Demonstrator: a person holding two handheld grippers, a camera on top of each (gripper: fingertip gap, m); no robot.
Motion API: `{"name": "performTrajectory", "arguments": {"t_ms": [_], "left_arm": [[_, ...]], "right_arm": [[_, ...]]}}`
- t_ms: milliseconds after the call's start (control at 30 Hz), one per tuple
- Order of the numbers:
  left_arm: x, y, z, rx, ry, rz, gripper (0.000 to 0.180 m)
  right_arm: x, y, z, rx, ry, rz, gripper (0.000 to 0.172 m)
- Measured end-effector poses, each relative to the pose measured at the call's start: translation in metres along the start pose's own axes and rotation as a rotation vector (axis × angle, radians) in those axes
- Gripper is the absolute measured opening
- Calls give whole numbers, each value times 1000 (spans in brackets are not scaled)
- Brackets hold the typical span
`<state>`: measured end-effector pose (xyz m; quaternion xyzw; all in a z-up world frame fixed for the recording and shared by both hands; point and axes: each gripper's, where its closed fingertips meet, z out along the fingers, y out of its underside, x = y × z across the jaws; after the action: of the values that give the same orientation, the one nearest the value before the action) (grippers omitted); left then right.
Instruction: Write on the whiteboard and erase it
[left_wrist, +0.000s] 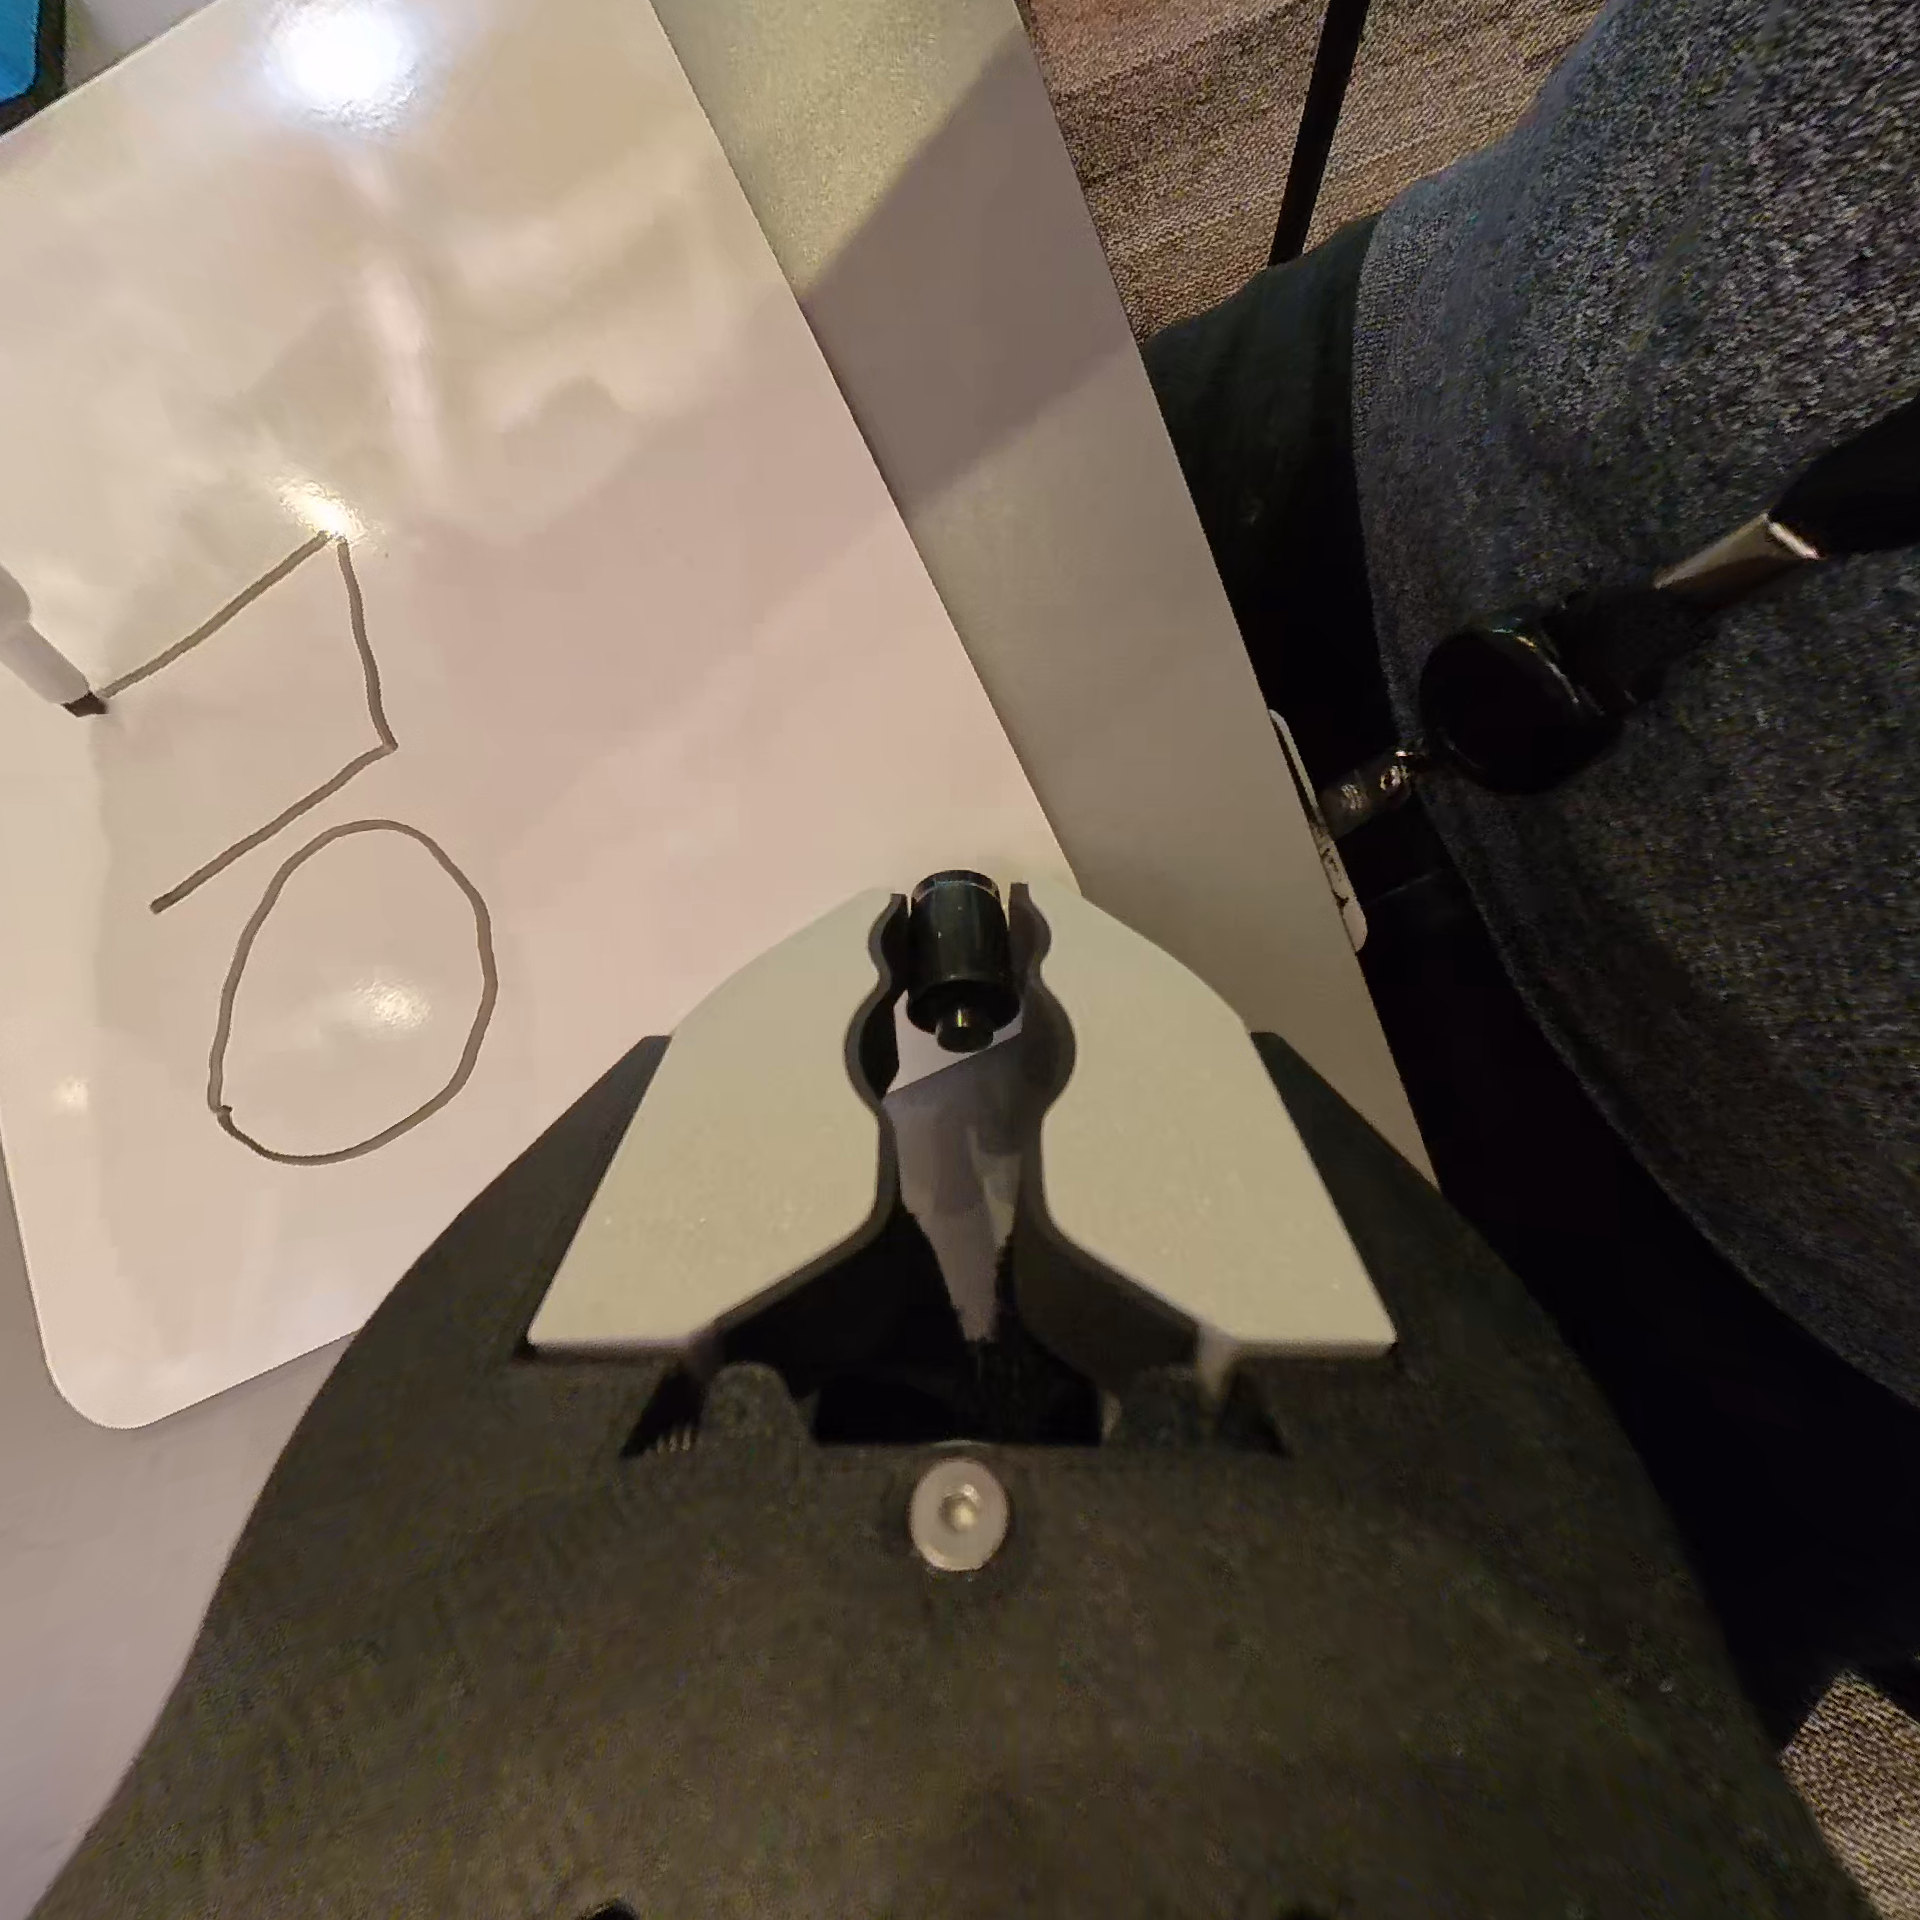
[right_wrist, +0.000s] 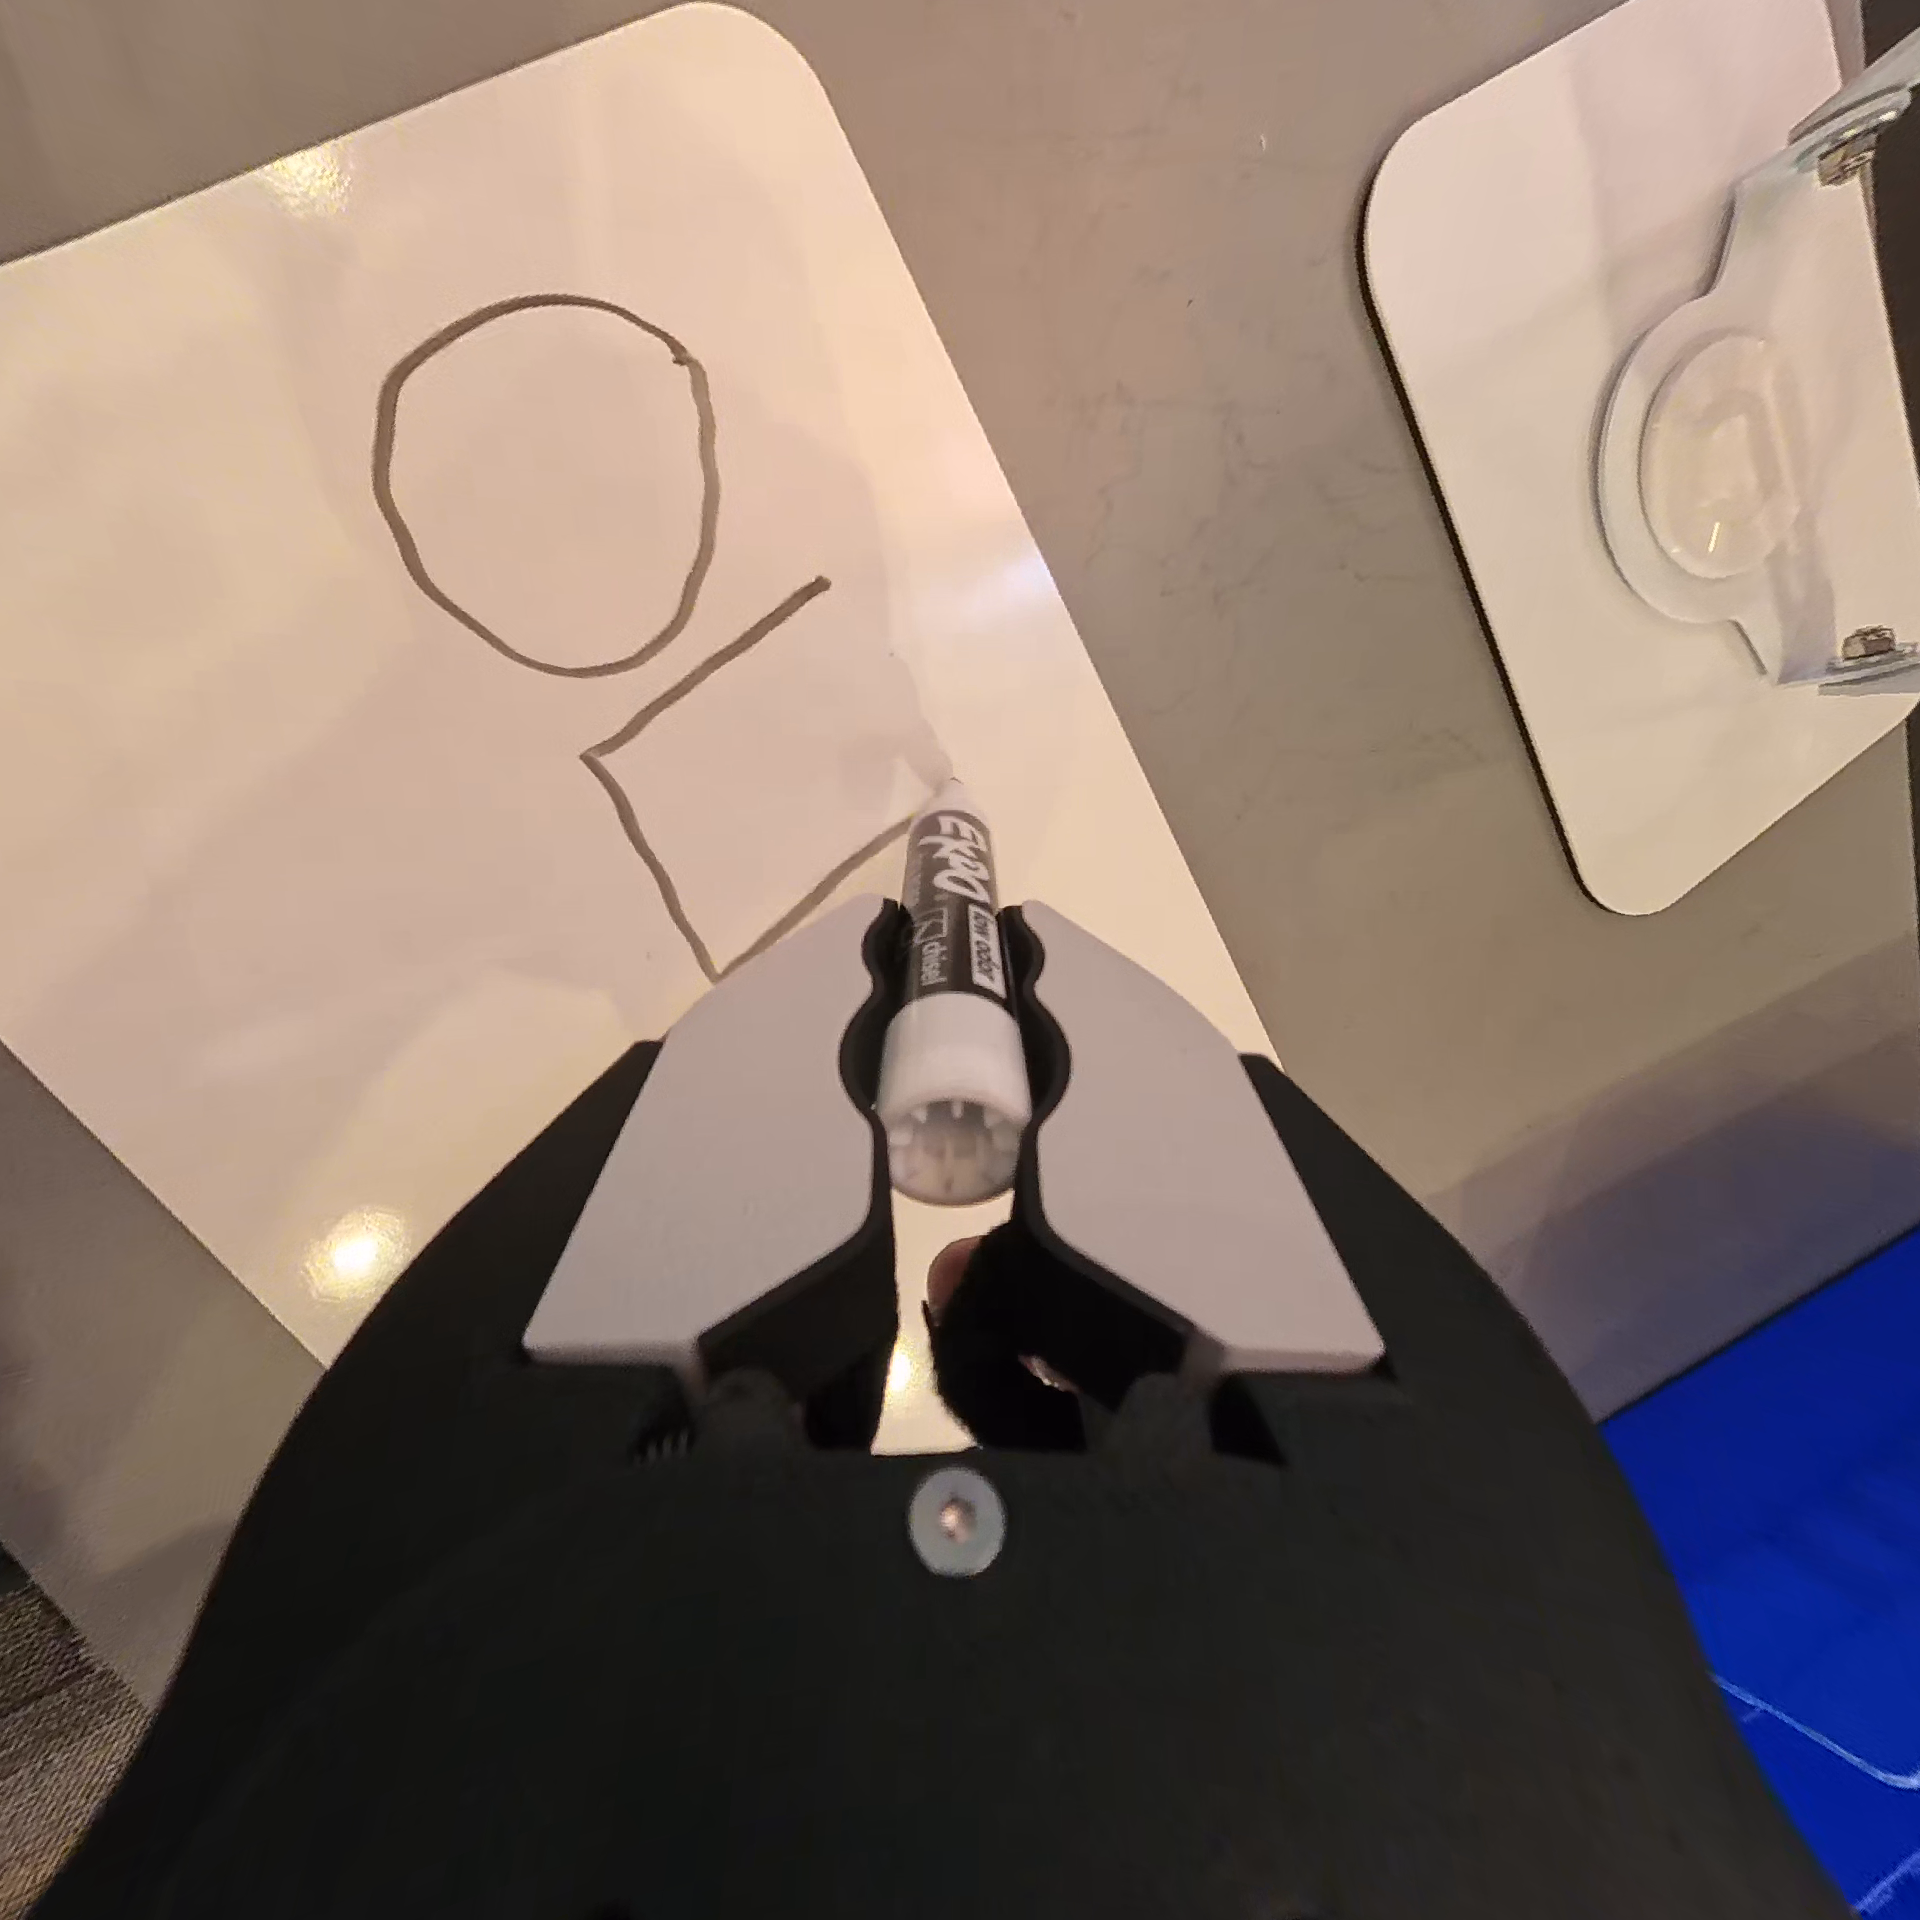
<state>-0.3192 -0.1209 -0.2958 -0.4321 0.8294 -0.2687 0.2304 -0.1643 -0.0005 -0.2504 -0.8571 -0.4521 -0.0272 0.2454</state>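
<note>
The left gripper (left_wrist: 958, 940) is clenched on a small black marker cap (left_wrist: 958, 961), its two grey fingers (left_wrist: 769, 1101) pressing the cap's sides with only the cap's width between them; it hovers at the near right edge of the whiteboard (left_wrist: 582, 499), where that edge meets the grey table (left_wrist: 997, 436). The cap's far end pokes just past the fingertips and its underside is hidden. Far left in that view, only the nib end of the marker (left_wrist: 42, 665) shows, cut off by the frame, its tip touching the board at the end of a drawn line. A drawn circle (left_wrist: 353, 987) and an unfinished square (left_wrist: 343, 665) lie on the board. To the right a person's grey garment (left_wrist: 1662, 520) fills the edge. The right gripper (right_wrist: 951, 940) grasps the marker (right_wrist: 951, 997) by its barrel, pads tight on both sides, tip down on the whiteboard (right_wrist: 260, 727) beside the open square (right_wrist: 675, 790); the nib itself is too small to make out. Farther right a second white board (right_wrist: 1558, 520) carries a clear plastic fitting (right_wrist: 1745, 457), partly cut off, and a blue surface (right_wrist: 1787, 1507) shows at the lower corner.
</note>
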Motion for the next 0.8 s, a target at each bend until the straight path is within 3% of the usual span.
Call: {"name": "performTrajectory", "arguments": {"t_ms": [633,800], "left_arm": [[0,0,0,0,-1,2,19],[0,-1,0,0,1,2,19]], "right_arm": [[-23,-41,11,51,-52,-67,21],[-3,-40,-28,97,14,-27,21]]}}
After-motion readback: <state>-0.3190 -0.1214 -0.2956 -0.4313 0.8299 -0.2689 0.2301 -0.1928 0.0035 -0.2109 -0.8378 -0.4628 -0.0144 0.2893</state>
